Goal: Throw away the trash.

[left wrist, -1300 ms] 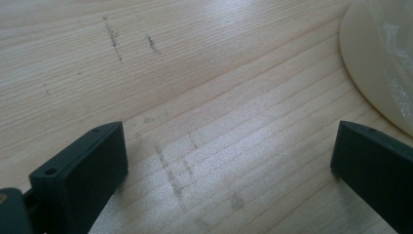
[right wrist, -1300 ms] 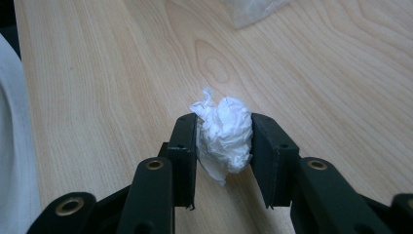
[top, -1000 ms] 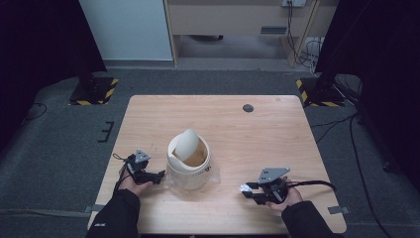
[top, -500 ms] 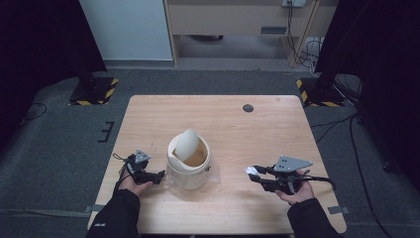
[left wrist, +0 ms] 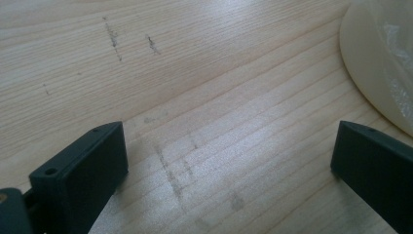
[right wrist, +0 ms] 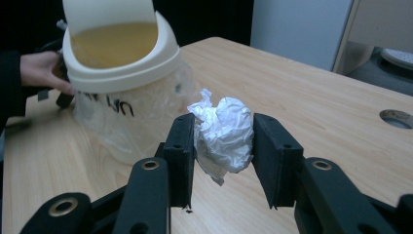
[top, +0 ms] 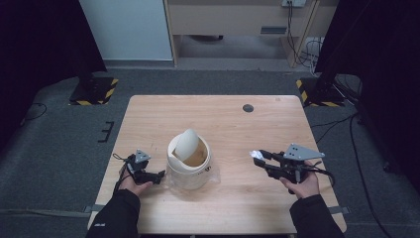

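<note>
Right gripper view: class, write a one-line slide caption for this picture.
Right gripper shut on a crumpled paper ball, facing the small lidded bin on the wooden table.

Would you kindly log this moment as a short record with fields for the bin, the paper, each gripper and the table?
bin: small cream bin with clear liner, swing lid tipped open, standing mid-table
paper: crumpled white paper ball clamped between the jaws, short of the bin
right gripper: right gripper shut on the paper, pointing toward the bin
left gripper: left gripper open, holding nothing, low beside the bin's base
table: wooden table with a round hole near its far edge
</note>
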The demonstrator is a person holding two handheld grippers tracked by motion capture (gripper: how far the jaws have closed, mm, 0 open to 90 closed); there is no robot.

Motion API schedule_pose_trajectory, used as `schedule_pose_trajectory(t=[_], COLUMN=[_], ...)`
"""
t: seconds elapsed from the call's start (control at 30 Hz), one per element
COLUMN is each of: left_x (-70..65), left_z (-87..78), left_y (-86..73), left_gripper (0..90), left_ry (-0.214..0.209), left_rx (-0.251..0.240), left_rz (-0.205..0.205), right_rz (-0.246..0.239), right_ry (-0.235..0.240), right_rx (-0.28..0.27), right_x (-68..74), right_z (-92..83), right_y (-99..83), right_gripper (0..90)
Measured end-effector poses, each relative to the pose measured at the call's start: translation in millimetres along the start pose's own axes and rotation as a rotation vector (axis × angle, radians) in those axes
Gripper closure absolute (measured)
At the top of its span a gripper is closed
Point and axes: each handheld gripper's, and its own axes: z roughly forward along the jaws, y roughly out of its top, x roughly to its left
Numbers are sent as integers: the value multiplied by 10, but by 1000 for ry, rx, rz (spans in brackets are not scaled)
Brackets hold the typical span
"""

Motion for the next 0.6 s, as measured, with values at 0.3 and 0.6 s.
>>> schedule_pose_trajectory(t=[0.3, 0.6], left_x=[0, -1], left_z=[0, 0], left_y=[0, 0], left_gripper=[0, 0], left_ry=[0, 0], left_rx=[0, 0], left_rz=[0, 0], right_rz=[-3, -24], right_ry=[10, 40], right_rx=[-79, -138], right_x=[-39, 6], right_z=[-5, 111], right_y=[240, 511], right_gripper=[614, 613])
